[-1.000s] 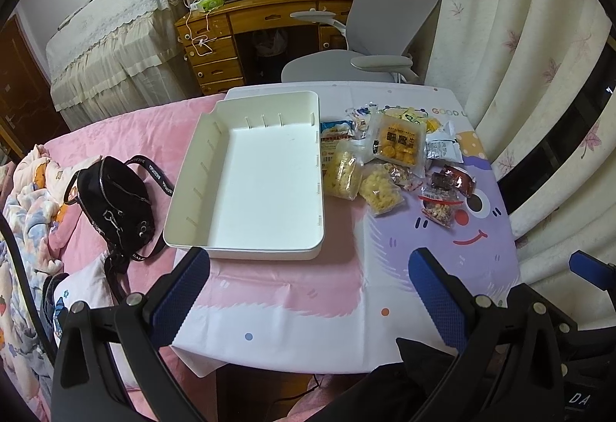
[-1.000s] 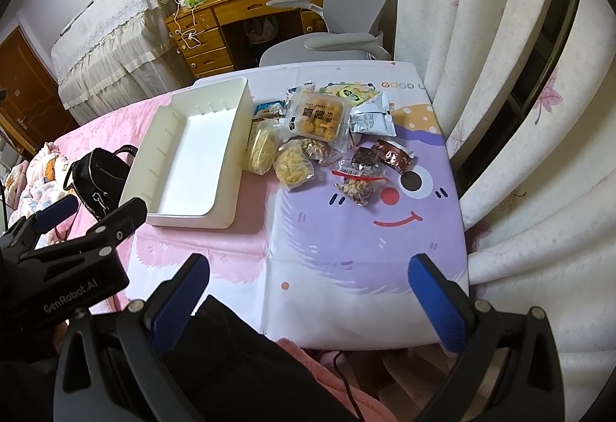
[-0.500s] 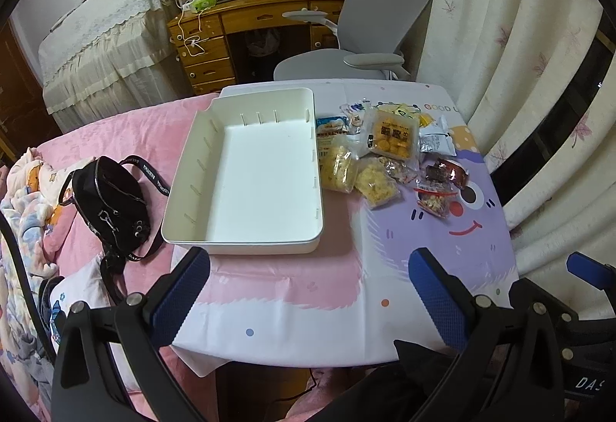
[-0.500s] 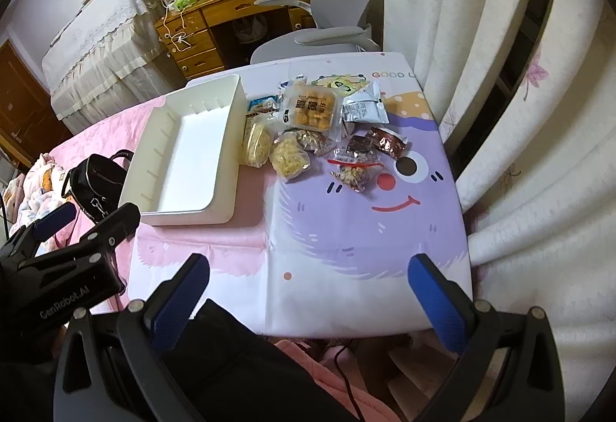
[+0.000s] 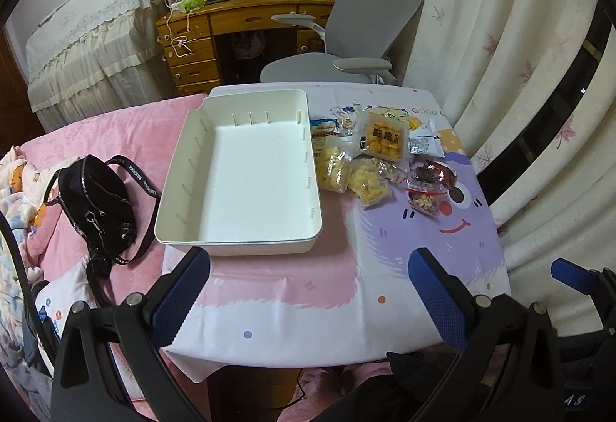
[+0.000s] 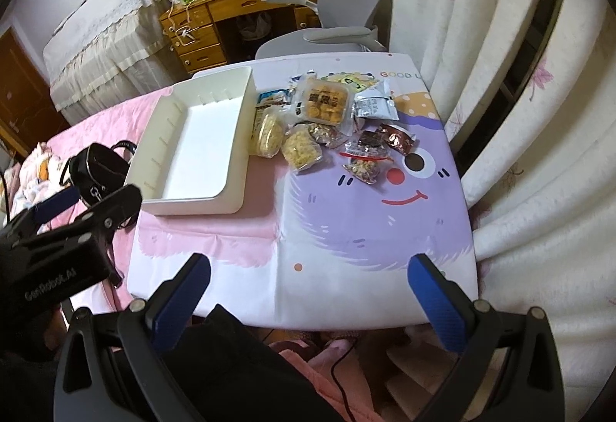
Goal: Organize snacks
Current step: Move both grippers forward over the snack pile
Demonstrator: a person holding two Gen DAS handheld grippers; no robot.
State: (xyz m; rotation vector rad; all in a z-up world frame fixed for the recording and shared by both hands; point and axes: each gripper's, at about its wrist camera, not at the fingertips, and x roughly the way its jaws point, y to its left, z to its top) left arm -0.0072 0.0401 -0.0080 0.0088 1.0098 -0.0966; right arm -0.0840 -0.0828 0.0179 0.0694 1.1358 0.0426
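A cream plastic bin [image 5: 246,175] [image 6: 200,148] sits empty on the left of a small table. To its right lies a heap of several snack packets [image 5: 381,160] [image 6: 327,121]: a tray of orange biscuits [image 5: 385,137], yellow puffs [image 5: 369,185], a silver sachet [image 6: 371,106], dark red packs [image 6: 396,139]. My left gripper [image 5: 308,283] hangs open above the table's near edge, nothing between its fingers. My right gripper [image 6: 308,287] is open too, near the front edge, well short of the snacks.
A cartoon cloth [image 6: 369,214] covers the table. A black handbag [image 5: 96,206] lies on the pink bed at left. A grey office chair [image 5: 358,33] and wooden desk [image 5: 238,17] stand behind. Curtains [image 6: 519,114] close off the right side.
Both grippers have drifted slightly, shifting the views; the table and snacks sit a little differently in frame. Nothing was taken hold of and the snacks have not moved.
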